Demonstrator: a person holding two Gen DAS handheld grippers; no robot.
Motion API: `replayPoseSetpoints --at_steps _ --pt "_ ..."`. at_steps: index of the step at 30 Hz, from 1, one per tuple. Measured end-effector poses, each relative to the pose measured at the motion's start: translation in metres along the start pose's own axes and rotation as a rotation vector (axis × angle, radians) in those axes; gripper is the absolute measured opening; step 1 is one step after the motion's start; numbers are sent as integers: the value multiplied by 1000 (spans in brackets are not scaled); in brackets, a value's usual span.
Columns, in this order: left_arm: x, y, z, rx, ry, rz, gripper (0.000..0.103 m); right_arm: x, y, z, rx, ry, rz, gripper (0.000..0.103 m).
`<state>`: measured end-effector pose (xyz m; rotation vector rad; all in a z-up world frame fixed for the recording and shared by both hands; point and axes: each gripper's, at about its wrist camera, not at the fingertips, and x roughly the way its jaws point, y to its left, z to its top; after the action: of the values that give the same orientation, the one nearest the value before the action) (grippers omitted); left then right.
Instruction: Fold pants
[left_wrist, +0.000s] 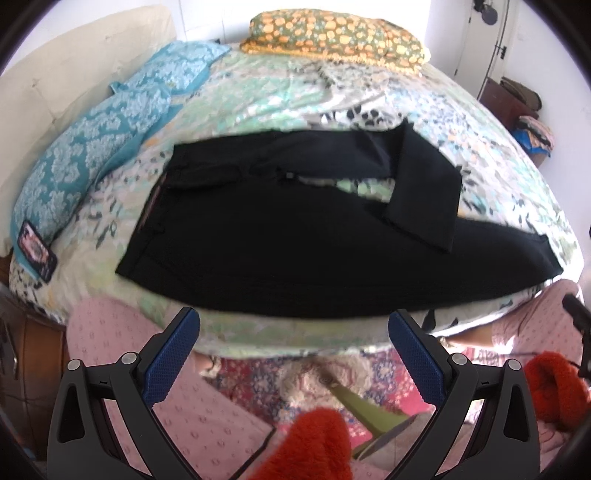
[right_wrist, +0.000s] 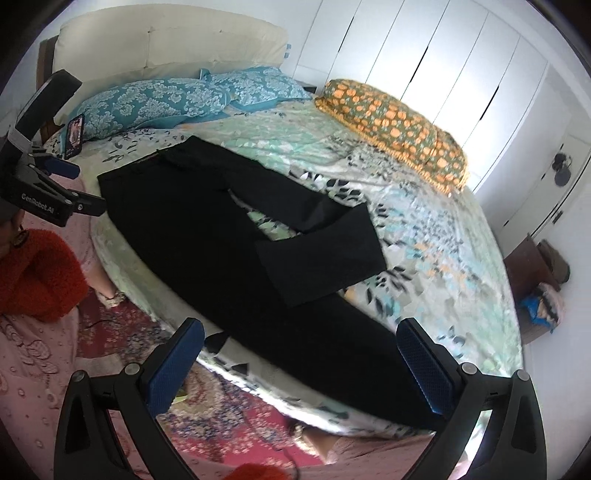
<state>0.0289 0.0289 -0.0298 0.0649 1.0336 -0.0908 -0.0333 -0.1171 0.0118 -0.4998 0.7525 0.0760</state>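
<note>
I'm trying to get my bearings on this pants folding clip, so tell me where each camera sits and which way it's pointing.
Left wrist view: on the left gripper, at the bed's near edge, facing across the black pants toward the far wall; red sleeves and pink clothing show below.
Right wrist view: on the right gripper, near the leg ends, facing diagonally up the bed toward the headboard; the left gripper and a red sleeve appear at left.
Shared: pants, blue pillows, orange floral pillow, phone. Both grippers open, empty.
</note>
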Motion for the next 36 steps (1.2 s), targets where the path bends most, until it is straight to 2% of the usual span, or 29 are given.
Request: replayPoseSetpoints --at_steps 4,6,7,8,9,10,11,12,14,18,21,23,28,33,36 --pt "-21 -4 38 1 -127 -24 102 -7 -30 22 -3 -149 -132 103" --pt "-28 -5 53 -14 -208 -30 102 -5 -38 25 7 -226 -161 103" --pt "-26 -4 57 -25 -230 -25 102 4 -40 25 18 -236 -146 103" --pt "-20 -2 61 -47 -240 -7 102 19 -41 20 36 -200 -101 103" --pt "-11 1 61 -76 -235 20 102 48 -42 13 62 -95 -20 103" --pt "2 5 59 -112 -216 51 102 83 -41 2 93 57 42 103" --pt "12 8 54 -140 -195 64 102 113 -36 -13 121 172 60 103" --pt "26 12 45 -175 -162 62 102 125 -32 -25 133 188 68 102" --pt "43 14 31 -206 -105 28 102 131 -21 -34 122 141 103 102" --pt "67 11 8 -216 5 -38 102 143 9 -13 16 50 244 103" --pt "70 7 11 -221 10 -52 102 180 41 -5 -138 125 262 103" --pt "69 9 14 -231 1 -42 102 202 56 0 -193 177 284 103" --pt "64 13 9 -255 -8 -46 102 227 63 15 -154 188 312 103" --pt "69 22 9 -288 12 -61 102 242 79 23 -253 205 284 103" --pt "73 21 11 -292 25 -70 102 243 85 25 -241 215 288 103"
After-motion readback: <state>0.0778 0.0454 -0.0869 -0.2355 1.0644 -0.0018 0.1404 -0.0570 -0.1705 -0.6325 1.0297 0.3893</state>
